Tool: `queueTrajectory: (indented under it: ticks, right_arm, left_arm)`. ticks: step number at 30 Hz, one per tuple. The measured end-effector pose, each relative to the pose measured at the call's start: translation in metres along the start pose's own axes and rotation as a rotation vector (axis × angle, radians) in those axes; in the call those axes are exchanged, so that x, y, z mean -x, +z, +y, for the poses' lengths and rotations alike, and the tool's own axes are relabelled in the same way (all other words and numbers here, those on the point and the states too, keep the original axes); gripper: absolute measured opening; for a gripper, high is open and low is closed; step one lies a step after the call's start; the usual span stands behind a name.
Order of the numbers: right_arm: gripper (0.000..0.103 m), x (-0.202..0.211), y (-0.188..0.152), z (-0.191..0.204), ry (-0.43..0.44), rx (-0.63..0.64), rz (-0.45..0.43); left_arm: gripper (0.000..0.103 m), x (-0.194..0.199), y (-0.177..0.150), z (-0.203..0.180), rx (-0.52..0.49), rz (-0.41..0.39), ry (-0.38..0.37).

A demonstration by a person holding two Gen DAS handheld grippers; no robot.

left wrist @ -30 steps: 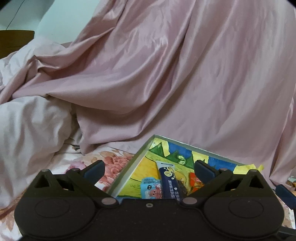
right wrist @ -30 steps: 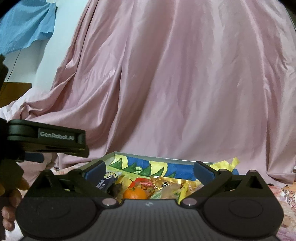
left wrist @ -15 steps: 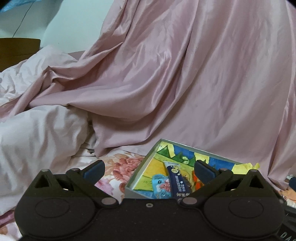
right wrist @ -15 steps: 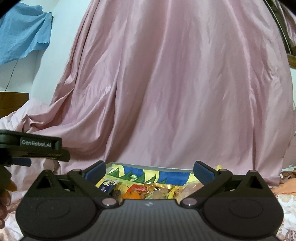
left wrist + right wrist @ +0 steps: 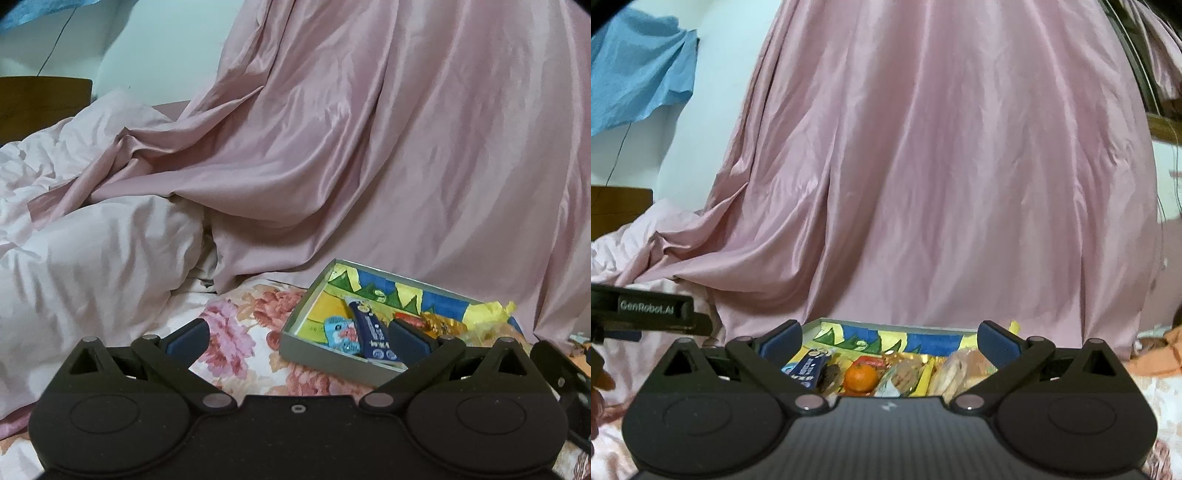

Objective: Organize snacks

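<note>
The snack box [image 5: 325, 354] is set on the floral bedsheet [image 5: 236, 332], in front of the draped pink sheet [image 5: 369, 147]. In the left wrist view the box lies forward and to the right of the left claw [image 5: 297, 334], with only the claw's right finger overlapping its near wall. In the right wrist view the same box [image 5: 886, 326] is seen squarely ahead of the right claw [image 5: 890, 341], framed between the two fingers.

Both claws are spread wide, and nothing is held between the fingers of either one.

Inside the box, a dark blue tube packet [image 5: 373, 328] is laid at the left end, its long axis running from the near wall toward the far wall. A light blue sachet [image 5: 338, 328] lies just beside it on the left. An orange fruit [image 5: 860, 377] sits near the middle, with gold and clear wrapped snacks [image 5: 905, 369] packed to its right.

The right claw is judged the better placed of the two for the box contents, since these lie directly on its axis. The left claw would need to be swung rightward first. The tube packet is judged best gripped across its short width.
</note>
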State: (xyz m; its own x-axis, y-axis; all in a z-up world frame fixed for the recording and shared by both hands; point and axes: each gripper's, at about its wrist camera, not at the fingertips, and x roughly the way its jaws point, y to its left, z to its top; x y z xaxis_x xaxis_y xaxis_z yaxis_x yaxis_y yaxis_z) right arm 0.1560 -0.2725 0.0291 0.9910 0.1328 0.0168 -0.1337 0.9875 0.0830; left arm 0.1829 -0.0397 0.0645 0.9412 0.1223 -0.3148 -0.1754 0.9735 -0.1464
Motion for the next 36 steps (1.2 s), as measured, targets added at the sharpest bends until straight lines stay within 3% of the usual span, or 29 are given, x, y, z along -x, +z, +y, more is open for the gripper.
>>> queueTrajectory:
  ticks: [12,28,36]
  right_arm:
    - [0.103,0.038,-0.018,0.001,-0.022,-0.011,0.048]
    - [0.103,0.092,-0.038,0.024,-0.046,0.013,0.086]
    - [0.103,0.113,-0.046,0.033,-0.086,-0.035,0.104]
  left_arm:
    - [0.102,0.043,-0.039,0.014,-0.039,-0.036,-0.029]
    - [0.102,0.084,-0.079,0.05,-0.051,-0.011,-0.038]
    - [0.102,0.091,-0.096,0.069,-0.045,0.01,-0.058]
